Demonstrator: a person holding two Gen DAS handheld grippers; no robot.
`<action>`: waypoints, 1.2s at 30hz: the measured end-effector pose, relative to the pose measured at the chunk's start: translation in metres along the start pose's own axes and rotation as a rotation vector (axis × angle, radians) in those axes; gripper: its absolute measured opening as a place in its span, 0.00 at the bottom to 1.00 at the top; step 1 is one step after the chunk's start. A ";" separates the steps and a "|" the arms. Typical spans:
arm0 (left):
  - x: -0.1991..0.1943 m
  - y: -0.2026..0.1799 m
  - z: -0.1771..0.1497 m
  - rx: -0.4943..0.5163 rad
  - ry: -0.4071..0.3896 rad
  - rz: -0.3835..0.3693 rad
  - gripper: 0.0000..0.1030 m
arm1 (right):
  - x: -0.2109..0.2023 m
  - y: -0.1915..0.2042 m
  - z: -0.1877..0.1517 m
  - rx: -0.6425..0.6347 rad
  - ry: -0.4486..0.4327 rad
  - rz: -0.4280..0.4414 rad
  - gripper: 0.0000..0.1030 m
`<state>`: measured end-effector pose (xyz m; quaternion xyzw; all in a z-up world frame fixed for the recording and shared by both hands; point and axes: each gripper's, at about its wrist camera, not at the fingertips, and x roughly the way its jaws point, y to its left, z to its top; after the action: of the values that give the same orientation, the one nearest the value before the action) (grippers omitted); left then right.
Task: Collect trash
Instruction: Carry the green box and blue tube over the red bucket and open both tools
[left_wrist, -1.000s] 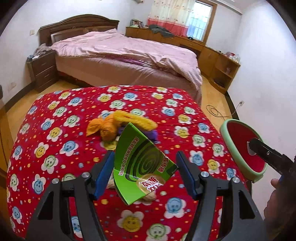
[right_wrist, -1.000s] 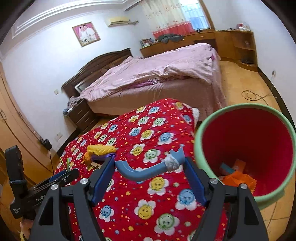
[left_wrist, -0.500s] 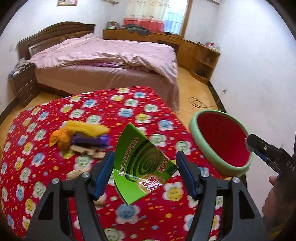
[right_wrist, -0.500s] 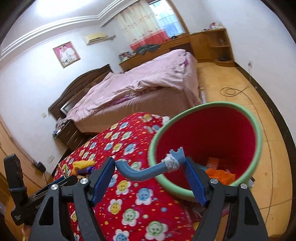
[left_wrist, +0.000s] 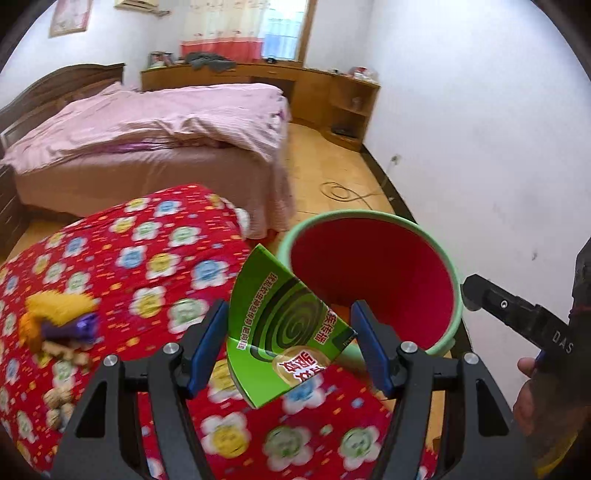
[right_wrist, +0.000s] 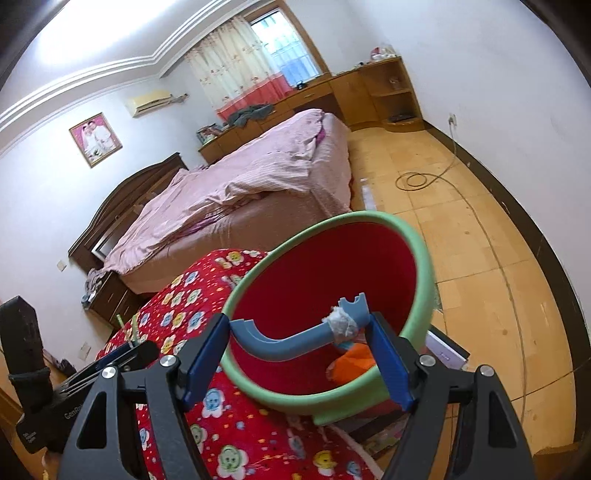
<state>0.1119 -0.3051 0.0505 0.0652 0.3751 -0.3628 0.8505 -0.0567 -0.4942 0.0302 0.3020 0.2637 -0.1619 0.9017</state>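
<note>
My left gripper (left_wrist: 290, 338) is shut on a green cardboard box (left_wrist: 280, 328) with a spiral print, held above the red flowered cloth (left_wrist: 147, 266) just left of the bin. The bin (left_wrist: 439, 254) is red inside with a green rim and stands past the table's right edge. My right gripper (right_wrist: 299, 345) is shut on a curved blue plastic piece (right_wrist: 291, 341) with white tape, held over the bin's (right_wrist: 421, 258) mouth. Orange and blue scraps (right_wrist: 354, 362) lie in the bin's bottom.
On the cloth at the left lie a yellow-orange fluffy item (left_wrist: 51, 314), a purple wrapper (left_wrist: 74, 330) and walnuts (left_wrist: 59, 402). A bed (left_wrist: 166, 125) with pink covers stands behind. A cable (right_wrist: 417, 181) lies on the wooden floor. The right gripper's body (left_wrist: 517, 317) shows beside the bin.
Both grippers have swung right toward the bin with their loads. The bin now fills the right wrist view, and the blue piece is over its mouth.
</note>
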 end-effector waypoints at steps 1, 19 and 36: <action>0.005 -0.005 0.001 0.005 0.005 -0.009 0.66 | 0.000 -0.006 0.001 0.010 -0.002 -0.001 0.75; 0.064 -0.046 0.010 0.085 0.072 -0.053 0.76 | 0.010 -0.052 0.008 0.088 -0.012 -0.009 0.75; 0.039 -0.012 0.000 0.000 0.073 -0.001 0.76 | 0.032 -0.023 0.011 0.029 0.036 0.014 0.78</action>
<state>0.1213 -0.3360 0.0262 0.0784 0.4061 -0.3609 0.8359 -0.0372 -0.5228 0.0089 0.3195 0.2753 -0.1539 0.8935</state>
